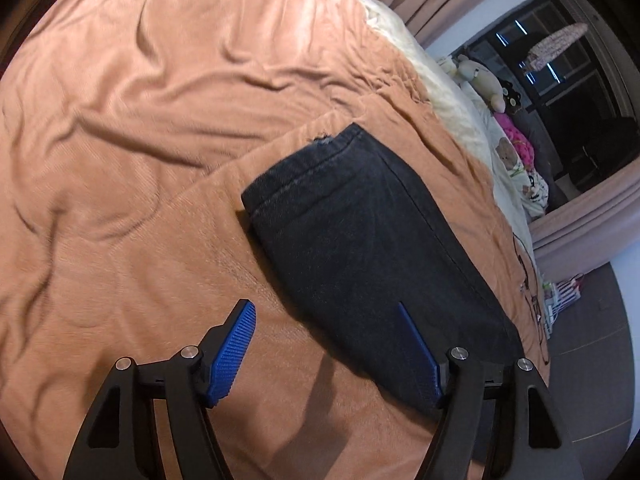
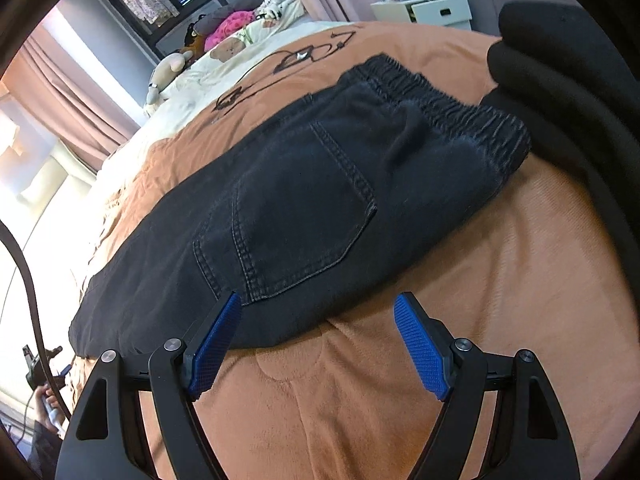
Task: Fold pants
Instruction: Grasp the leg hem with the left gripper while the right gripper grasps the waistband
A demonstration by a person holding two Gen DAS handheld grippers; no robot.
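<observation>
Pants (image 2: 304, 200) flat on orange blanket (image 1: 140, 140), both tongs (image 1: 326, 312) (image 2: 318, 304) agape, empty.

Orange bedspread (image 1: 160, 160), stuffed toys (image 1: 480, 76), white nightstand (image 2: 436, 10)

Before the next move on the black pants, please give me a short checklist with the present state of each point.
1. Pants lie flat on the orange blanket: ok, folded lengthwise, back pocket up.
2. Left tongs empty: ok, open over the leg end.
3. Right tongs empty: ok, open at the near edge below the pocket.
4. Leg hems aligned: ok, as far as visible.
5. Waistband free: cannot tell, dark fabric lies right beside it.
6. Cable clear of the pants: ok, it lies beyond them on the blanket.
</observation>
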